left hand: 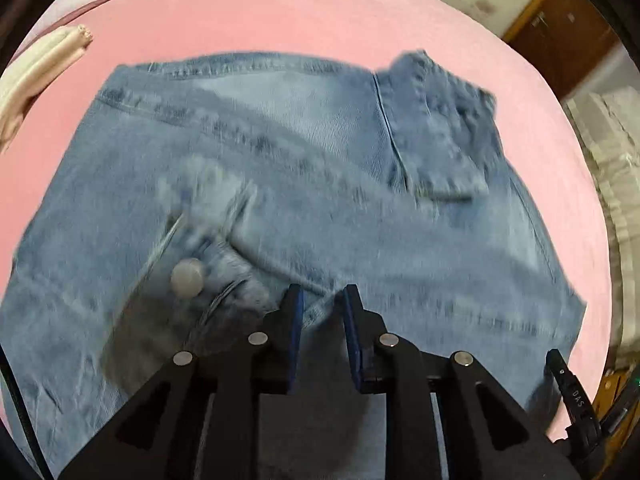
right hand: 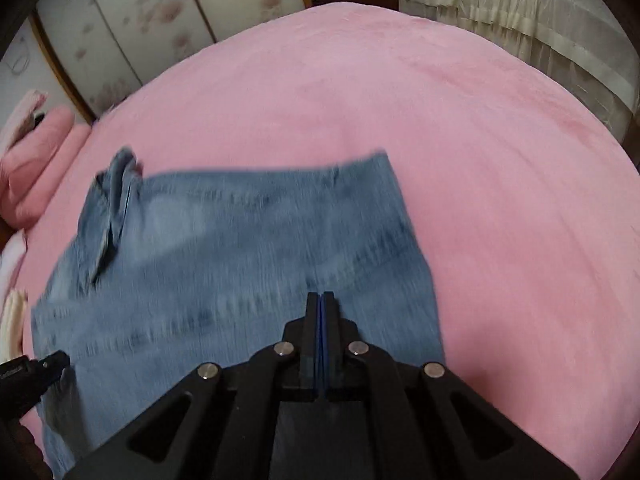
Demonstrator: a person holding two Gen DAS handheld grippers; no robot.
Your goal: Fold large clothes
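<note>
A pair of light blue jeans [left hand: 304, 184] lies folded on the pink bed cover [left hand: 260, 12], its metal button [left hand: 187, 278] near my left gripper. My left gripper [left hand: 323, 300] hovers over the near part of the jeans with its jaws a little apart and nothing between them. In the right wrist view the jeans [right hand: 224, 248] spread left of centre on the pink cover [right hand: 480, 200]. My right gripper [right hand: 321, 298] is over the jeans' right part with its jaws pressed together; no cloth shows between them. The views are motion-blurred.
Folded cream and white cloth [left hand: 36, 68] lies at the bed's left edge. Pink pillows [right hand: 36, 168] sit at the far left. A cream-draped piece of furniture [right hand: 540, 28] stands beyond the bed, floral wardrobe doors [right hand: 140, 20] behind. The left gripper's tip [right hand: 44, 368] shows at the left edge.
</note>
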